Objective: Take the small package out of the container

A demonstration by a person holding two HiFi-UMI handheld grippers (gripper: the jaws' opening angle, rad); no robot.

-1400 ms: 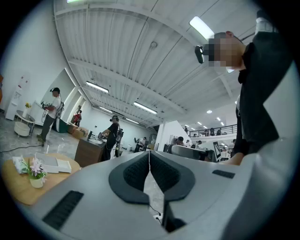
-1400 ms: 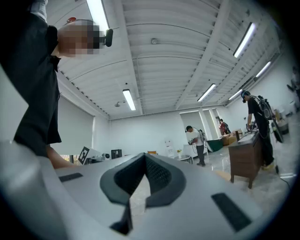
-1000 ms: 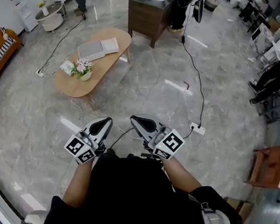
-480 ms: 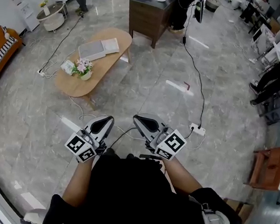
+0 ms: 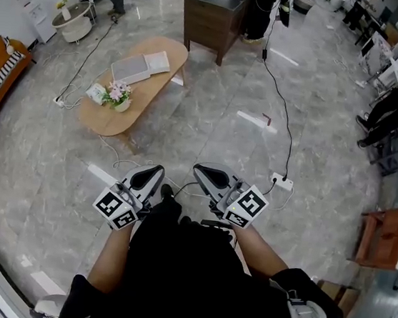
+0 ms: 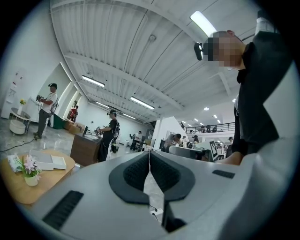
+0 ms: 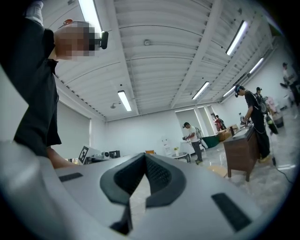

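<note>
Since the earlier frame the floor scene has slid slightly in the head view, and a dark shoe tip (image 5: 168, 190) now pokes out between the two grippers; looks like the person is stepping forward.

Left gripper (image 5: 148, 176): jaws together, nothing between them. Right gripper (image 5: 208, 176): jaws together too, empty. Both are held close in front of the person's body and point out level over the marble floor (image 5: 211, 120), left one near-left, right one near-right, just beside each other.

Task things: no container and no small package can be picked out in any view. Nothing lies near the grippers except floor cables and a power strip (image 5: 280, 181) to the right.

Nearest likely carrier is the oval wooden tabletop (image 5: 146, 94), far and to the left, well apart from both grippers. It holds a flat grey box (image 5: 129, 71), a white flat item (image 5: 157, 63) and a flower pot (image 5: 117, 96). A dark wooden desk (image 5: 212, 19) stands farther off, centre.

Judgement: if the container is on the oval tabletop, it lies ahead-left and the left gripper is nearer. Still an approach walk, no reach possible yet.
</note>
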